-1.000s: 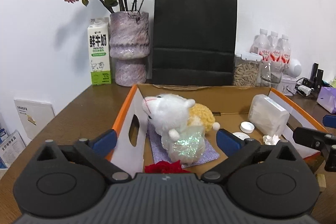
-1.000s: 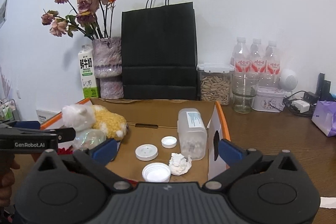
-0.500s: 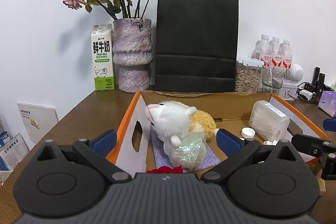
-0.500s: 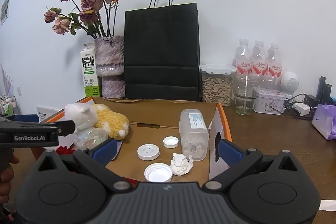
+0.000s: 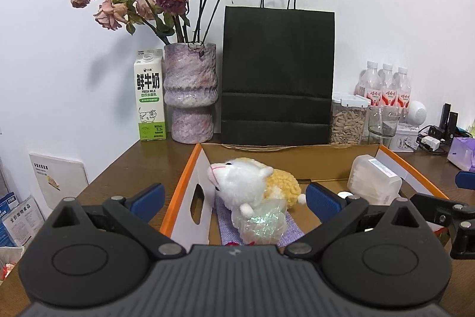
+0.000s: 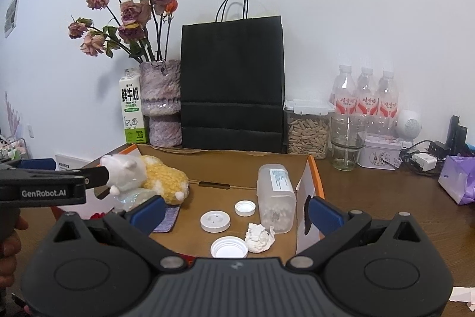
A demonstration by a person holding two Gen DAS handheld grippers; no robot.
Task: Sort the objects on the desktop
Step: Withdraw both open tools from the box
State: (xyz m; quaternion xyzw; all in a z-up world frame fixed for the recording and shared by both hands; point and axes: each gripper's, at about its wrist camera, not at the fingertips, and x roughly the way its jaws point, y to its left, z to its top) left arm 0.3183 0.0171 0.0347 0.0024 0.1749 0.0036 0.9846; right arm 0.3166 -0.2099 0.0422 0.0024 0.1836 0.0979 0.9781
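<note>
An open cardboard box (image 5: pixel 190 168) with orange edges sits on the wooden table. Inside lie a white and yellow plush sheep (image 5: pixel 240 183), an iridescent plastic bag (image 5: pixel 262 223), a purple cloth (image 5: pixel 292 229) and a clear plastic container (image 5: pixel 374 180). The right wrist view also shows three white lids (image 6: pixel 215 221) and a crumpled tissue (image 6: pixel 259 233) beside the container (image 6: pixel 276 198). My left gripper (image 5: pixel 234 196) is open, short of the plush. My right gripper (image 6: pixel 236 211) is open above the box's near edge. Neither holds anything.
Behind the box stand a black paper bag (image 5: pixel 277 73), a vase of dried roses (image 5: pixel 190 97) and a milk carton (image 5: pixel 150 94). At back right are a seed jar (image 6: pixel 307 128), a glass (image 6: pixel 346 141), water bottles (image 6: pixel 366 97), a tin (image 6: pixel 380 153), chargers and a purple tissue pack (image 6: pixel 460 183).
Both grippers have drawn back and up a little, so the box sits lower in each view. Nothing was grasped or moved inside the box.
</note>
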